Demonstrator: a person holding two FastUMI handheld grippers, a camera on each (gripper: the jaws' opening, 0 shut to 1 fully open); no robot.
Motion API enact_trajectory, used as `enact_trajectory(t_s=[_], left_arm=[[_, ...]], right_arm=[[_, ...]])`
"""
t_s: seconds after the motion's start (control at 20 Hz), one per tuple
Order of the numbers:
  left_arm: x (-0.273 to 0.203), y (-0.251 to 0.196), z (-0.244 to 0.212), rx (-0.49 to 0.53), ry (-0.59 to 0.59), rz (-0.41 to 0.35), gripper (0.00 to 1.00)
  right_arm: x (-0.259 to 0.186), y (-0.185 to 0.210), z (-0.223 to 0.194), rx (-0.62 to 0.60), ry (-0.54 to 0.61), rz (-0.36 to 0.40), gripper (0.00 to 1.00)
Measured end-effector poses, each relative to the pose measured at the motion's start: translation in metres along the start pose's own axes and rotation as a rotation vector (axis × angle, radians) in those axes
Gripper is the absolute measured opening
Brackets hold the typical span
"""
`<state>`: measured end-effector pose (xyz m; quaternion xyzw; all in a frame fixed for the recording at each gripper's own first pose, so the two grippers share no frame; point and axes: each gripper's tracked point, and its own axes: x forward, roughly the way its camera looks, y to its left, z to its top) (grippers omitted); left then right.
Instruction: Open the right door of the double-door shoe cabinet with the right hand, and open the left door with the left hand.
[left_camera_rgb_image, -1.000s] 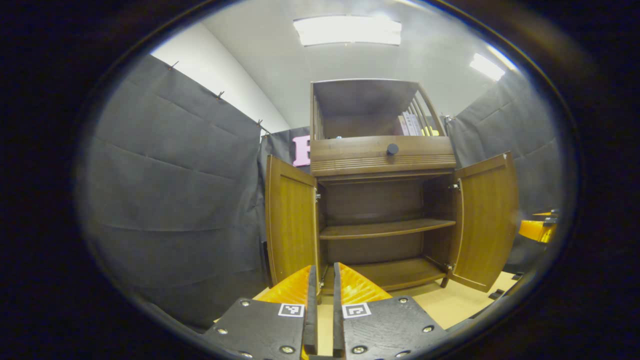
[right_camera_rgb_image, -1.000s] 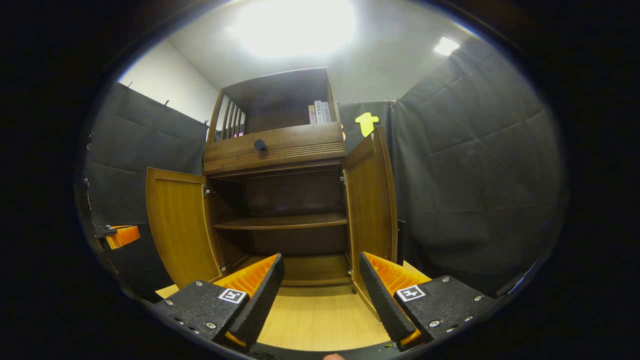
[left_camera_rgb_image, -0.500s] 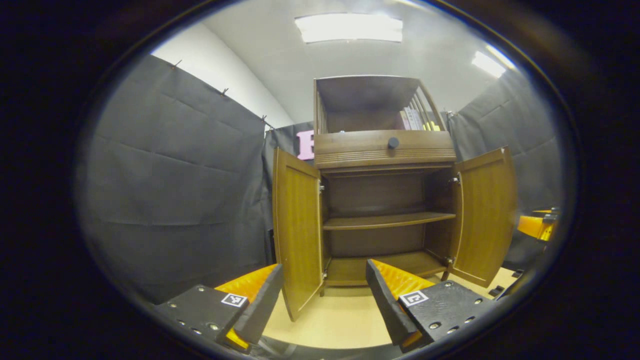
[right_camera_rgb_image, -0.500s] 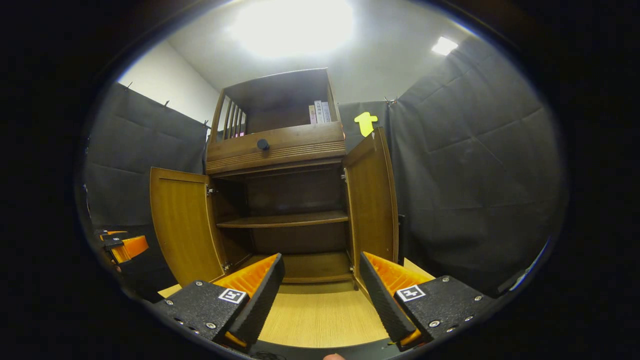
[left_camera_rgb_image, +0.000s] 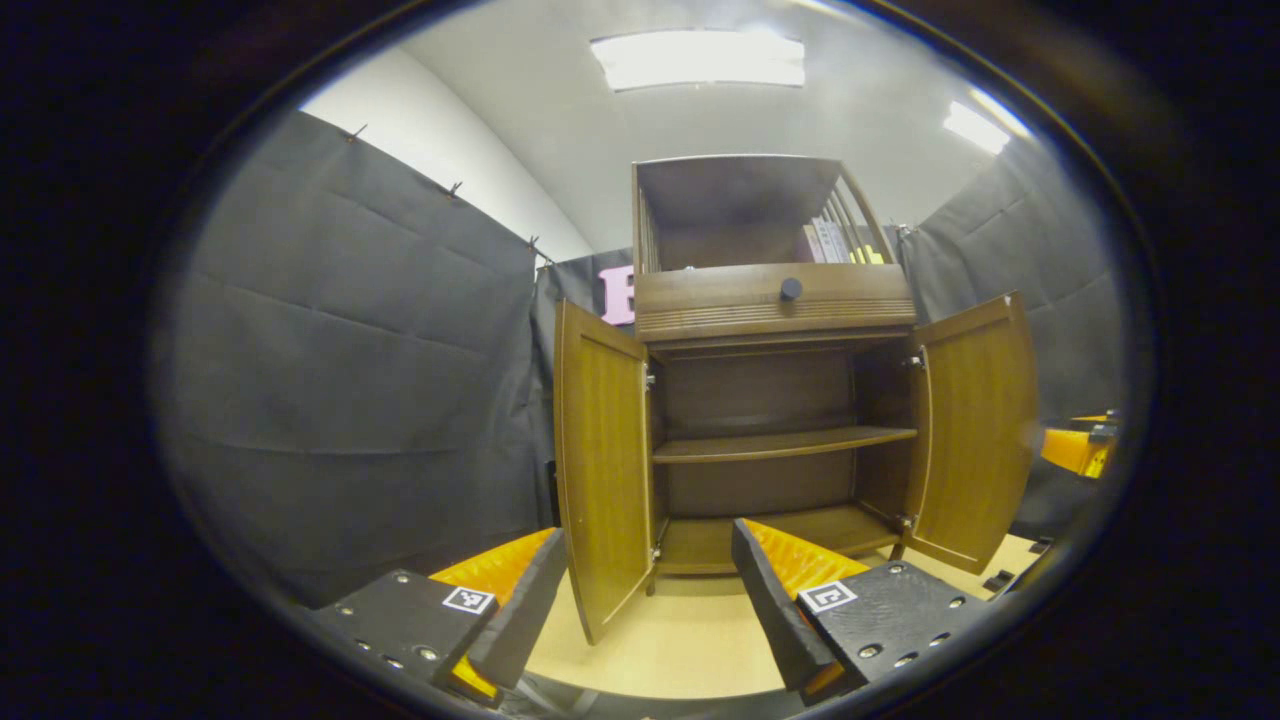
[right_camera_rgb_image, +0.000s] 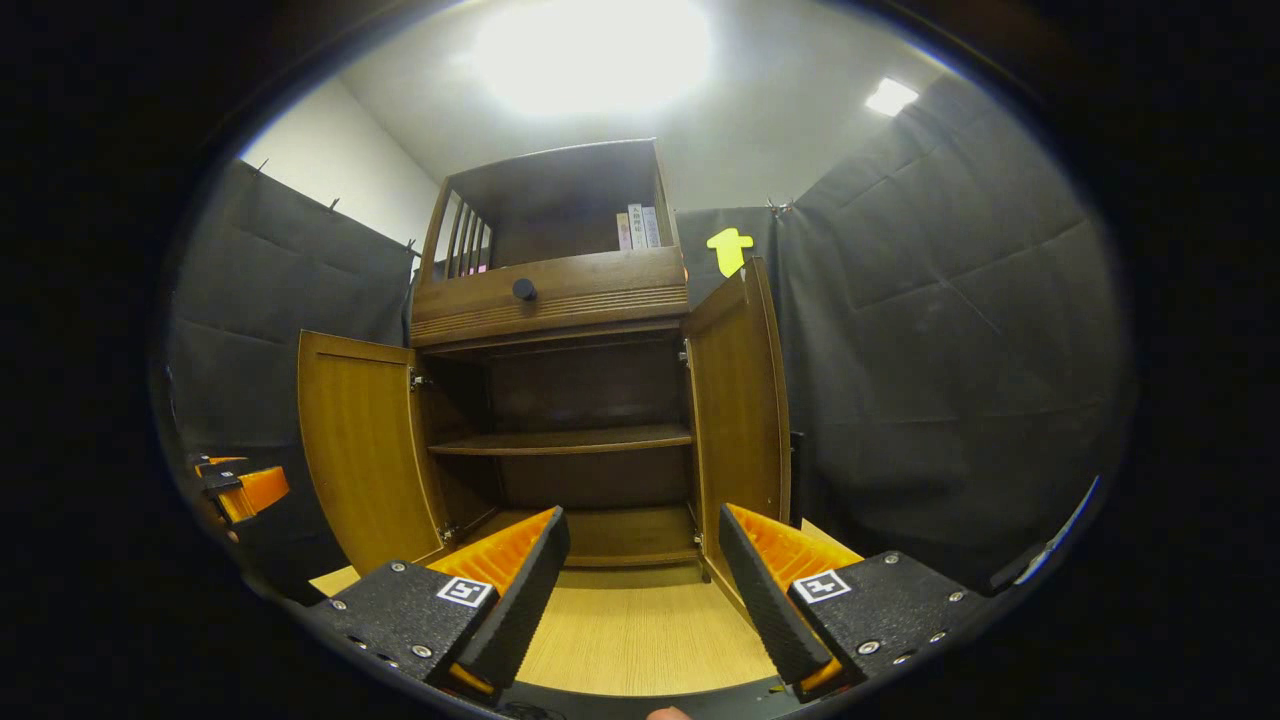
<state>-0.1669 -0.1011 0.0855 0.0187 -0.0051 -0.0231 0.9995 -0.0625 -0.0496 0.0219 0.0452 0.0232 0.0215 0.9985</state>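
Both doors of the double-door shoe cabinet (left_camera_rgb_image: 770, 400) stand swung wide, leaving its dark interior and the middle shelf (left_camera_rgb_image: 785, 443) bare to the room. By the look of things the job is finished: the left door (left_camera_rgb_image: 603, 460) hangs out toward the camera in the left gripper view, nearly edge-on, while the right door (left_camera_rgb_image: 975, 430) angles off to the far side. In the right gripper view the same pair appears mirrored in prominence, the right door (right_camera_rgb_image: 740, 400) close and almost edge-on, the left door (right_camera_rgb_image: 360, 440) splayed outward. Nothing seems left but to draw both tools away.

The left hand-held gripper (left_camera_rgb_image: 645, 590) is spread, its fingers straddling the lower corner of the left door without touching it. The right hand-held gripper (right_camera_rgb_image: 643, 580) is likewise spread and holds nothing, hovering over the pale wooden floor (right_camera_rgb_image: 640, 630) just in front of the cabinet.

The cabinet stands upright against the back of the booth, its long axis vertical and its open front facing the person. Each door's long axis is vertical too, hinged at the outer edges, with the free edges pointing forward into the room. A drawer with a dark knob (left_camera_rgb_image: 790, 289) sits above the opening, shut, and a few books (right_camera_rgb_image: 636, 227) stand in the top compartment.
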Motion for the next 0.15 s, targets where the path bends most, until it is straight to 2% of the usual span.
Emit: enact_trajectory(t_s=[0.1,0.15], left_arm=[[0.0010,-0.0018,0.0022,0.004,-0.006,0.003,0.94],[0.0000,-0.0031,0.0037,0.007,-0.009,0.005,0.99]], right_arm=[[0.0011,0.0000,-0.0002,0.000,-0.002,0.005,0.93],[0.0024,0.0016,0.0001,0.001,-0.003,0.010,0.93]])
